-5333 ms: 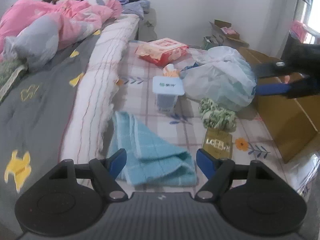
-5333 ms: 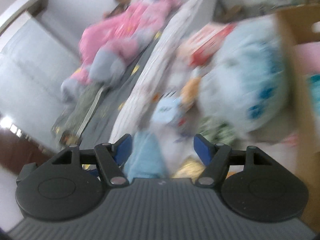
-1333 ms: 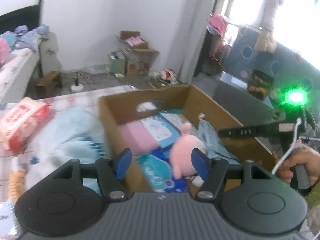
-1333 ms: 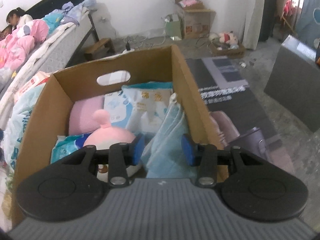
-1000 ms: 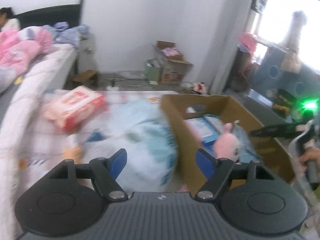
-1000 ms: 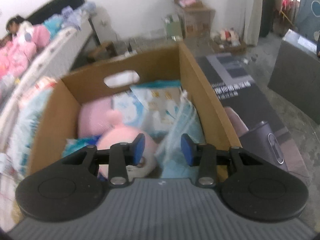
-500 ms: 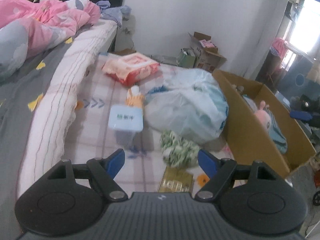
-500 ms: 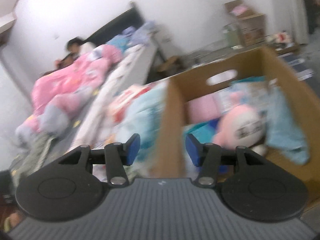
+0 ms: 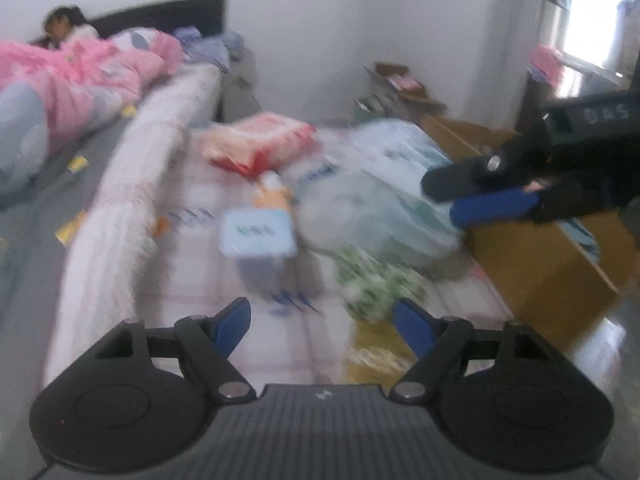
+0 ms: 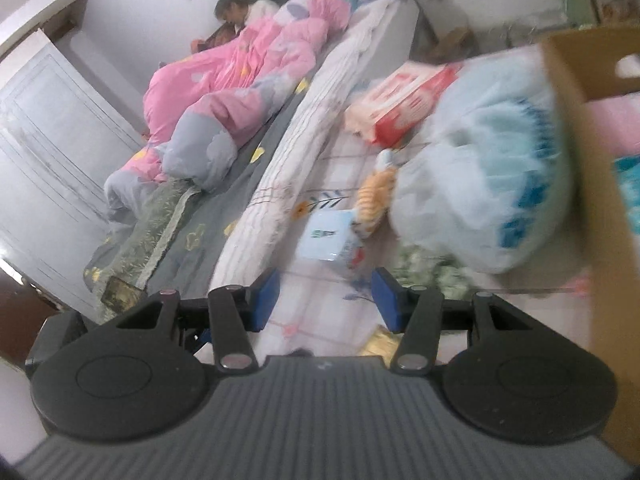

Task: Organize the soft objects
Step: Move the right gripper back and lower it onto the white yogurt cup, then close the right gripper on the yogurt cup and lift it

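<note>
Beside the cardboard box (image 9: 548, 264) I hold both tools over a checked sheet (image 9: 208, 272) with soft things on it. My left gripper (image 9: 322, 326) has its jaws wide apart and nothing is between them. My right gripper (image 10: 326, 300) has its jaws partly apart and they are empty too; from the left camera I see it reach in above the near wall of the box. I think the job is partly done. Some soft things already sit inside the box: I can see a pink one (image 10: 616, 126) and a bright blue one (image 10: 628, 184) over its wall. More things wait outside the box. A big pale blue bag (image 10: 488, 176) leans right against the box wall. A green and white cloth bundle (image 9: 376, 280) lies near the box, just in front of the big bag. A red and white soft pack (image 9: 260, 140) lies on the far side of the bag from the bundle. A small pale blue tub (image 9: 258, 236) and a little orange toy (image 10: 374, 196) sit on the side of the bag away from the box. The green bundle looks like my next pick, as it is just ahead of my left jaws. It is a lumpy ball with no clear long side, so it points no way I can tell. The big bag is longer, and its long side runs along the box wall.
</note>
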`<action>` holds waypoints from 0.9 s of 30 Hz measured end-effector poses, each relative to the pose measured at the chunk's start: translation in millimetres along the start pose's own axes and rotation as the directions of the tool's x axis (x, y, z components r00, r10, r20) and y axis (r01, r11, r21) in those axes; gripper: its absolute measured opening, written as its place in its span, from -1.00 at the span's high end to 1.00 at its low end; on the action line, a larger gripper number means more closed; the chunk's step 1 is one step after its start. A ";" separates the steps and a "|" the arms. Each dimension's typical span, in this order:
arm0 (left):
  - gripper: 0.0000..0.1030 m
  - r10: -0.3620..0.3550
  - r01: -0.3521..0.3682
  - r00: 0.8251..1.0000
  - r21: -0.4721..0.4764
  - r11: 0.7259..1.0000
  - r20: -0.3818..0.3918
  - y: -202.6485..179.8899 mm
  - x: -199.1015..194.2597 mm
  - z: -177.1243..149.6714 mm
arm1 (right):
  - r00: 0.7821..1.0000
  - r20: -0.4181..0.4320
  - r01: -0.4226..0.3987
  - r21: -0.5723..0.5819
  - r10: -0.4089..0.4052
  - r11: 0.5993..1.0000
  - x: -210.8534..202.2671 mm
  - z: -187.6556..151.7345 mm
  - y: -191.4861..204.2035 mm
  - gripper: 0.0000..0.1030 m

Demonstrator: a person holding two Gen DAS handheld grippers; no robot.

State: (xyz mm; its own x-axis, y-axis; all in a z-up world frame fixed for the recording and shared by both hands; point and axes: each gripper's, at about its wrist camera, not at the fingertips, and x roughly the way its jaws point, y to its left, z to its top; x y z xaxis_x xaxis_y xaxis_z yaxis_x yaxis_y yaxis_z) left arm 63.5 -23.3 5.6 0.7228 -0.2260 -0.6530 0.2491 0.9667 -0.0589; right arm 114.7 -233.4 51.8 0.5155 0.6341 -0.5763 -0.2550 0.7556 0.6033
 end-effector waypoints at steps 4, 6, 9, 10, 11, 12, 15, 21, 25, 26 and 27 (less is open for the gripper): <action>-0.55 0.054 -0.054 0.997 -0.009 0.999 0.051 17.0 18.6 15.5 | 1.000 -0.011 -0.028 0.060 0.028 0.998 40.1 20.4 -5.7 0.02; -0.55 0.051 -0.051 0.997 -0.007 0.999 0.050 22.3 30.8 20.9 | 0.999 -0.019 -0.037 0.103 0.040 0.994 64.0 29.2 -11.3 0.02; -0.55 0.047 -0.047 0.999 -0.002 0.999 0.026 27.6 52.8 26.0 | 0.999 -0.036 -0.031 0.157 0.037 0.987 97.7 39.5 -22.8 0.02; -0.55 0.050 -0.050 0.998 -0.001 0.999 0.023 28.9 58.9 26.5 | 0.999 -0.042 -0.025 0.176 0.033 0.984 107.3 41.2 -27.0 0.02; -0.55 0.054 -0.054 0.998 0.003 0.999 0.019 29.5 64.7 26.6 | 0.998 -0.050 -0.023 0.200 0.034 0.979 117.0 42.5 -32.4 0.02; -0.55 0.056 -0.056 0.998 0.010 0.998 0.015 29.3 70.7 26.8 | 0.998 -0.059 -0.025 0.223 0.039 0.975 126.0 42.7 -37.4 0.02; -0.55 0.066 -0.066 0.998 0.025 0.998 0.001 29.6 84.9 24.9 | 0.994 -0.082 -0.048 0.285 0.075 0.957 148.1 42.9 -50.5 0.02; -0.42 0.083 -0.083 0.996 0.013 0.996 -0.008 32.9 101.0 25.2 | 0.990 -0.096 -0.069 0.307 0.103 0.949 171.9 41.1 -56.6 0.18; -0.28 0.074 -0.074 0.997 -0.006 0.997 -0.007 35.7 107.3 26.7 | 0.989 -0.099 -0.076 0.319 0.113 0.945 176.1 38.5 -59.5 0.41; -0.25 0.072 -0.072 0.997 -0.008 0.997 -0.004 35.6 107.0 26.7 | 0.989 -0.097 -0.075 0.317 0.111 0.945 175.5 37.6 -59.5 0.49; -0.25 0.074 -0.074 0.997 -0.008 0.997 -0.004 35.2 106.5 26.4 | 0.990 -0.092 -0.074 0.314 0.108 0.947 174.7 37.3 -59.0 0.52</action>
State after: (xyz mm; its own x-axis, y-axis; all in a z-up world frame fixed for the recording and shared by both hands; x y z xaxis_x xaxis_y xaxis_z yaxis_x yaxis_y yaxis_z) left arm 166.2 -16.5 -46.1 0.7371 -0.1531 -0.6582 0.1895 0.9817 -0.0161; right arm 250.4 -173.4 -64.0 0.4078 0.7241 -0.5562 -0.0226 0.6170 0.7866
